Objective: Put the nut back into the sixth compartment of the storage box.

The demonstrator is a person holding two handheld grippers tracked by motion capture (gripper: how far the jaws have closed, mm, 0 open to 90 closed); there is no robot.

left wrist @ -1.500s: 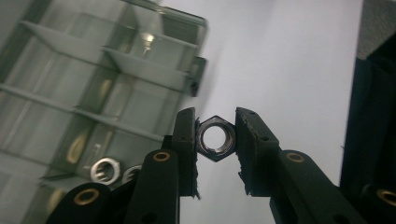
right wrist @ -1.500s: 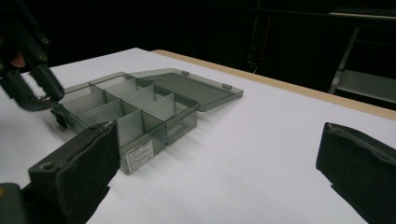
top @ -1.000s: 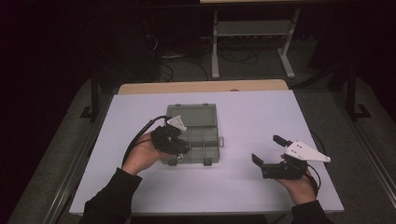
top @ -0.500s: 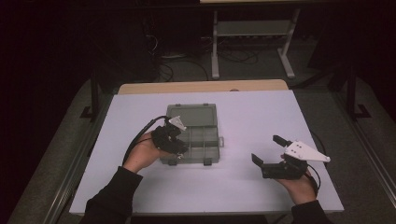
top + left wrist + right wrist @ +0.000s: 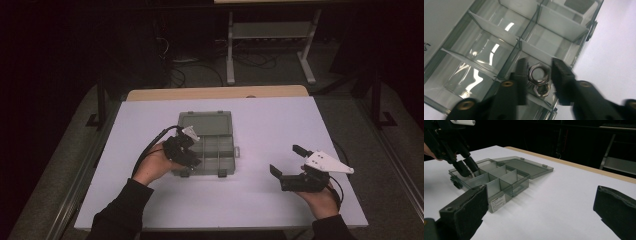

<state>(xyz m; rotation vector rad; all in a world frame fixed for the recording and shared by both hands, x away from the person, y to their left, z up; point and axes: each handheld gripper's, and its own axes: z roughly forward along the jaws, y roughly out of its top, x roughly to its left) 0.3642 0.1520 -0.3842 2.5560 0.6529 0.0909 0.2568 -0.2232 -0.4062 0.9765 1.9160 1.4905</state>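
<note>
A clear grey compartment box lies open in the middle of the white table, its lid flat behind it. My left gripper dips into the box's near-left compartment. In the left gripper view its jaws stand open on either side of a steel hex nut, and a second nut lies just below it. The right gripper view shows the box with the left gripper reaching into it. My right gripper rests open on the table at the right, with nothing between its jaws.
The other compartments that I see look empty. A label is stuck on the box's side wall. A wooden strip runs along the table's far edge, and a metal stand is on the dark floor beyond.
</note>
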